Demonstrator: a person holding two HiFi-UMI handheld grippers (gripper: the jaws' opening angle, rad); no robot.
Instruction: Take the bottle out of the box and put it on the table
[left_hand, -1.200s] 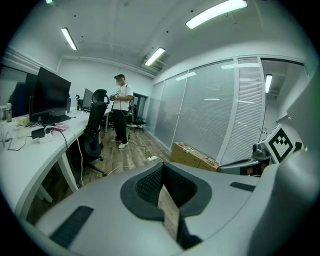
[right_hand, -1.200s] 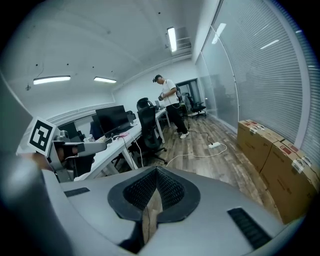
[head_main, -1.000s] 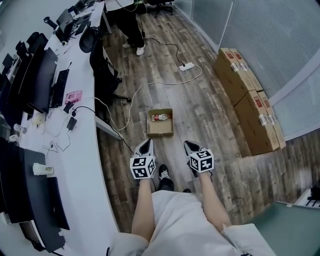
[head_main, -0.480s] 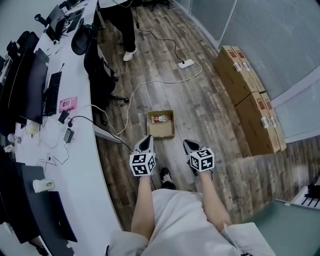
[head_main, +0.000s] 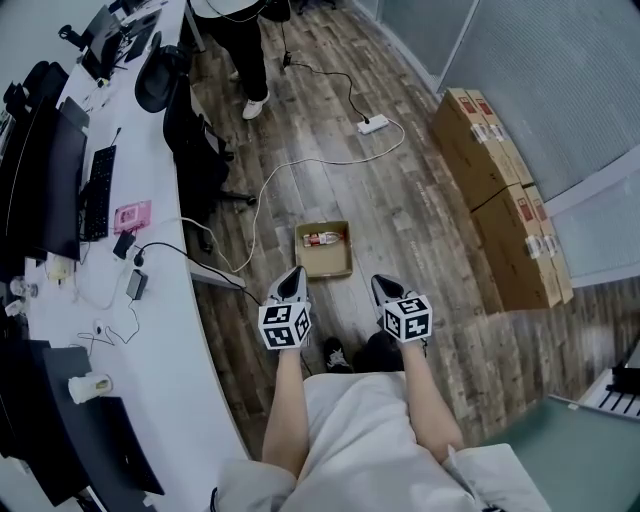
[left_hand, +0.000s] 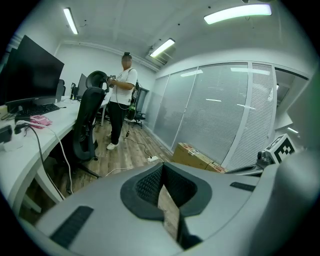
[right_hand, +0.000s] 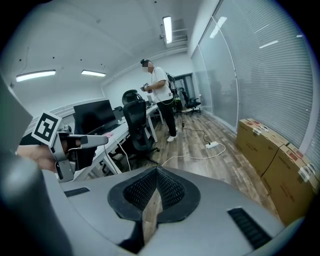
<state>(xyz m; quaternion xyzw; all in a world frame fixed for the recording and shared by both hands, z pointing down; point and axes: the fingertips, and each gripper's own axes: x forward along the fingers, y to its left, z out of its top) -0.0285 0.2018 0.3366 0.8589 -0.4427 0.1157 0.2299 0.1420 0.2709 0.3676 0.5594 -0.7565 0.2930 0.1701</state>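
In the head view a small open cardboard box (head_main: 322, 262) sits on the wooden floor, with a bottle (head_main: 322, 240) lying on its side at its far end. My left gripper (head_main: 292, 284) hangs just short of the box's near left corner, shut and empty. My right gripper (head_main: 384, 289) hangs to the right of the box, also shut with nothing in it. In the left gripper view the left gripper's tips (left_hand: 161, 172) meet, and in the right gripper view the right gripper's tips (right_hand: 156, 176) meet. The long white table (head_main: 165, 330) runs along the left.
A black office chair (head_main: 190, 150) and a white cable (head_main: 300, 165) with a power strip (head_main: 374, 124) lie beyond the box. Large cartons (head_main: 500, 190) line the right wall. A person (head_main: 235, 30) stands at the far end. Monitors, a keyboard and a cup (head_main: 88, 385) crowd the table.
Both grippers and I have moved forward towards the box, which now lies closer to the gripper tips. The jaws stayed shut.
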